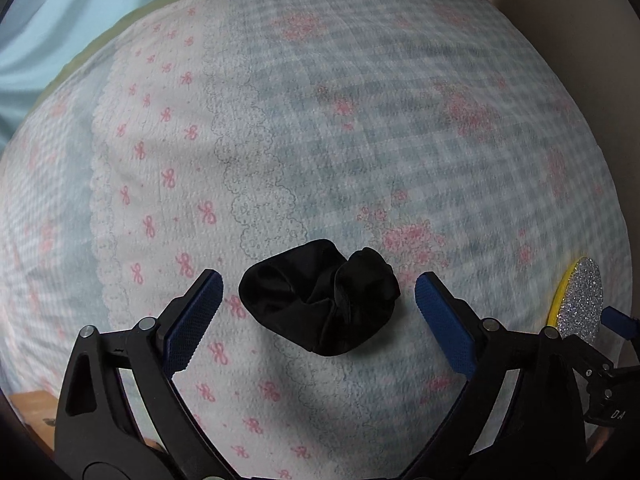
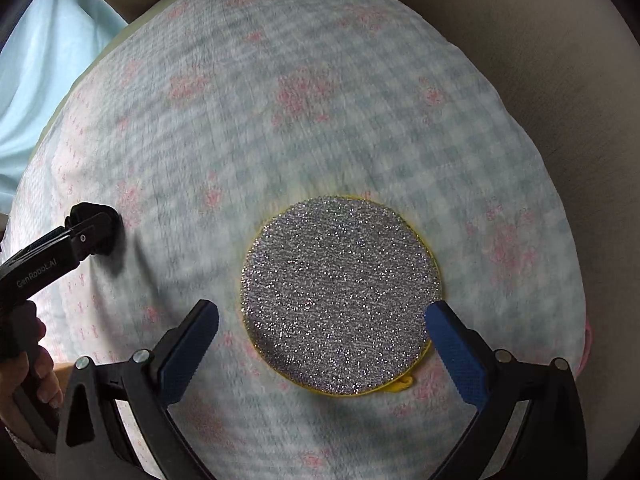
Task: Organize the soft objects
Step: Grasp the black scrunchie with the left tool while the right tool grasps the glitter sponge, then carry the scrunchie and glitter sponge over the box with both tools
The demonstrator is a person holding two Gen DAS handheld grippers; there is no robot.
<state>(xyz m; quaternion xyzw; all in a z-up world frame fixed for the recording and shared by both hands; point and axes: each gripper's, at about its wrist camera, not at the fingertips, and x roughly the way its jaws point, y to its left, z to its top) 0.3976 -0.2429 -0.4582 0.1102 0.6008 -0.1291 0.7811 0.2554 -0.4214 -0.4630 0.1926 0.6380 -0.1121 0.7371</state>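
A black scrunchie [image 1: 322,300] lies on a checked cushion with pink flowers [image 1: 360,120]. My left gripper [image 1: 318,290] is open, its blue pads on either side of the scrunchie, not touching it. A round silver glitter sponge with a yellow rim [image 2: 340,294] lies flat on the same cushion [image 2: 320,100]. My right gripper [image 2: 322,322] is open around the sponge's near half. The sponge also shows at the right edge of the left wrist view [image 1: 578,298]. The left gripper shows at the left of the right wrist view [image 2: 90,228], hiding most of the scrunchie.
Light blue fabric [image 1: 60,20] lies beyond the cushion at the upper left. A beige padded surface [image 2: 540,60] runs along the cushion's right side. A bit of wooden surface [image 1: 32,408] shows at the lower left.
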